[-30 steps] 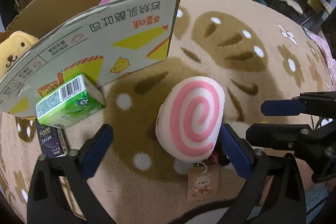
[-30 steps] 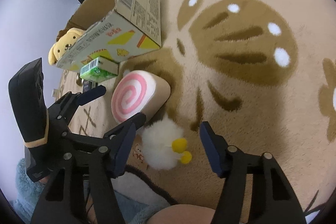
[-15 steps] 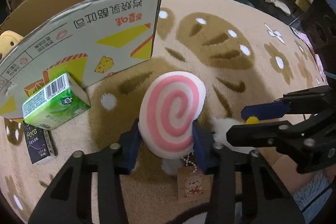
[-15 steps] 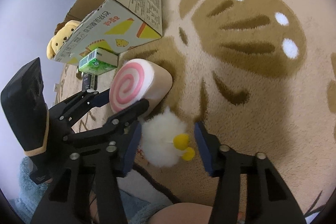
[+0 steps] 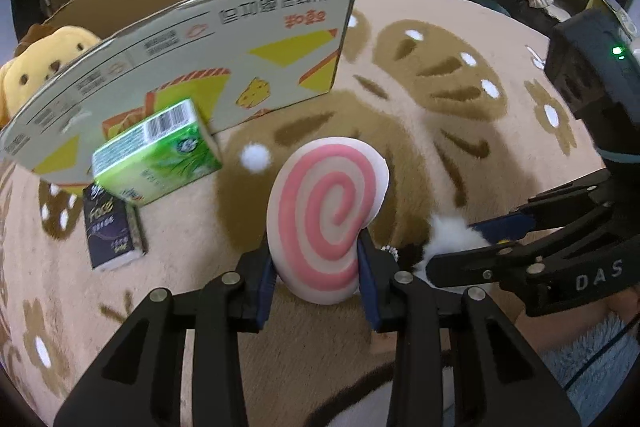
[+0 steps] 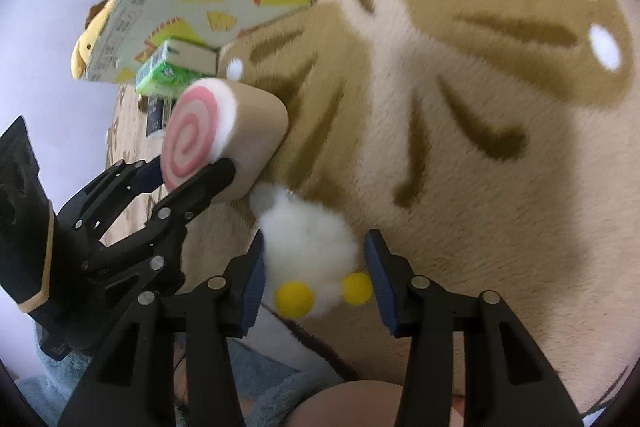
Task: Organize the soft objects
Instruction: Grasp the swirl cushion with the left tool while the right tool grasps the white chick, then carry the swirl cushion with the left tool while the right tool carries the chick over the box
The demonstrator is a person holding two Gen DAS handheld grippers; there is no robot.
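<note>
My left gripper (image 5: 318, 279) is shut on a pink-and-white swirl roll plush (image 5: 326, 223), held just above the rug; it also shows in the right wrist view (image 6: 216, 143). My right gripper (image 6: 316, 283) is shut on a fluffy white plush with yellow feet (image 6: 308, 251), seen partly behind the right fingers in the left wrist view (image 5: 452, 239). An open cardboard box (image 5: 224, 67) stands on the rug behind, with a yellow dog plush (image 5: 36, 75) at its left end.
A green tissue pack (image 5: 160, 159) leans on the box front, and a dark tissue pack (image 5: 112, 235) lies on the rug beside it. The beige and brown patterned rug (image 6: 480, 107) spreads to the right. Furniture and clutter stand behind the box.
Both grippers closed from wide open onto their plush toys. The left one lifted the swirl roll off the rug; the right one squeezed the white plush tighter.
</note>
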